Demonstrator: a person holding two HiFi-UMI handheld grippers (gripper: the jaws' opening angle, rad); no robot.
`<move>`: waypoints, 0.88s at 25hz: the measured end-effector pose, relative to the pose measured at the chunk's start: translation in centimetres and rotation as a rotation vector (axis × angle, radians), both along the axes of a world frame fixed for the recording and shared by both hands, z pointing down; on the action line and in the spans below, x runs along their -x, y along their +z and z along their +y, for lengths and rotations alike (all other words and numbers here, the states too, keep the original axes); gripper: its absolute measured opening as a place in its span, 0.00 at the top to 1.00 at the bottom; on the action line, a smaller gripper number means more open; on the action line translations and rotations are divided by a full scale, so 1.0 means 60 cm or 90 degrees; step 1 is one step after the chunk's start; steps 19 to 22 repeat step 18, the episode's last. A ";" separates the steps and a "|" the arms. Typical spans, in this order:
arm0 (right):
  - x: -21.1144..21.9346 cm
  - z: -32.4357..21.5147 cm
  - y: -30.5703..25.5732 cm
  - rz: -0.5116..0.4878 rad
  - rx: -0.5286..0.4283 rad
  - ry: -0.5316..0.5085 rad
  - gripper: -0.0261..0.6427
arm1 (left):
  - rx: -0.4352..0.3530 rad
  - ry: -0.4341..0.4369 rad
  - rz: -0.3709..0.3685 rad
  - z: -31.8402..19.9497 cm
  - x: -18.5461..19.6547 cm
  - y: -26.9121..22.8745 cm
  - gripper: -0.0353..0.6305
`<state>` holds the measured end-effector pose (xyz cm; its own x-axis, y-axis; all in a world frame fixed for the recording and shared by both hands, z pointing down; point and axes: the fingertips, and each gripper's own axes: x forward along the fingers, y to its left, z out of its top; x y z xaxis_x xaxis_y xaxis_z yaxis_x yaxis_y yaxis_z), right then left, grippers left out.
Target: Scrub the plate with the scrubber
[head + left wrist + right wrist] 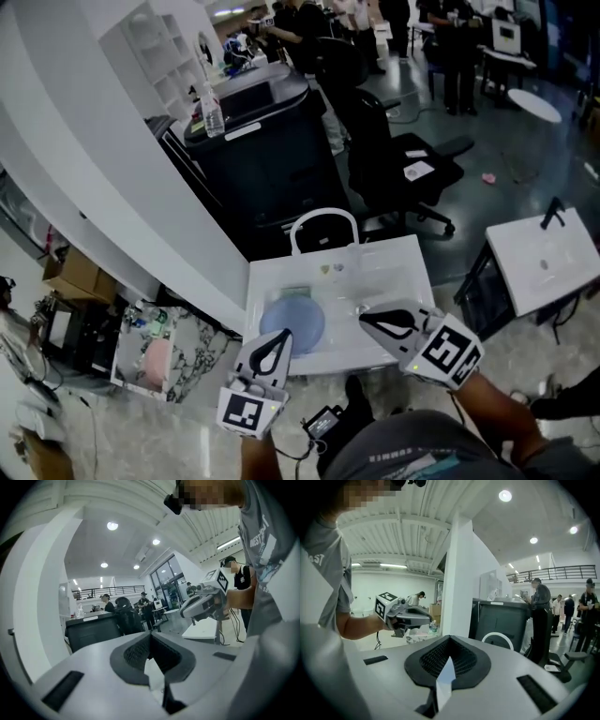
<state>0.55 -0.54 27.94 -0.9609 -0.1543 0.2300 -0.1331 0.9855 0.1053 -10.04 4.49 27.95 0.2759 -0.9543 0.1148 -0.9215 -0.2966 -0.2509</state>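
Note:
In the head view a round blue plate [305, 323] lies in the white sink basin [394, 272] below me. A pale greenish pad [294, 292], possibly the scrubber, rests just behind the plate. My left gripper [284, 335] hovers over the plate's near edge, jaws shut and empty. My right gripper [364, 318] is raised over the basin's right half, also shut with nothing in it. In the left gripper view the shut jaws [150, 639] point level into the room, with the right gripper [206, 604] to the side. The right gripper view shows shut jaws [449, 641] and the left gripper [405, 616].
A white arched faucet [323, 225] stands at the basin's far edge, with small items [330, 271] near it. Behind it are a black cabinet [272, 159] and an office chair [394, 159]. A second white table [553, 258] sits right, a cluttered bin [155, 352] left.

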 end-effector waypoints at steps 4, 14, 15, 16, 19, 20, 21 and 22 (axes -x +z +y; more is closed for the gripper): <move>-0.040 0.021 -0.018 -0.013 -0.012 0.012 0.92 | -0.014 0.014 -0.021 0.019 -0.029 -0.018 0.94; -0.090 0.042 -0.030 -0.037 -0.006 0.038 0.92 | -0.012 0.017 -0.042 0.051 -0.056 -0.032 0.94; -0.091 0.043 -0.029 -0.038 -0.005 0.038 0.92 | -0.012 0.017 -0.043 0.052 -0.057 -0.032 0.94; -0.092 0.043 -0.028 -0.039 -0.004 0.038 0.92 | -0.012 0.017 -0.045 0.054 -0.056 -0.032 0.94; -0.092 0.044 -0.027 -0.040 -0.001 0.039 0.92 | -0.012 0.016 -0.048 0.056 -0.054 -0.033 0.94; -0.092 0.044 -0.027 -0.040 -0.001 0.039 0.92 | -0.012 0.016 -0.048 0.056 -0.054 -0.033 0.94; -0.092 0.044 -0.027 -0.040 -0.001 0.039 0.92 | -0.012 0.016 -0.048 0.056 -0.054 -0.033 0.94; -0.092 0.044 -0.027 -0.040 -0.001 0.039 0.92 | -0.012 0.016 -0.048 0.056 -0.054 -0.033 0.94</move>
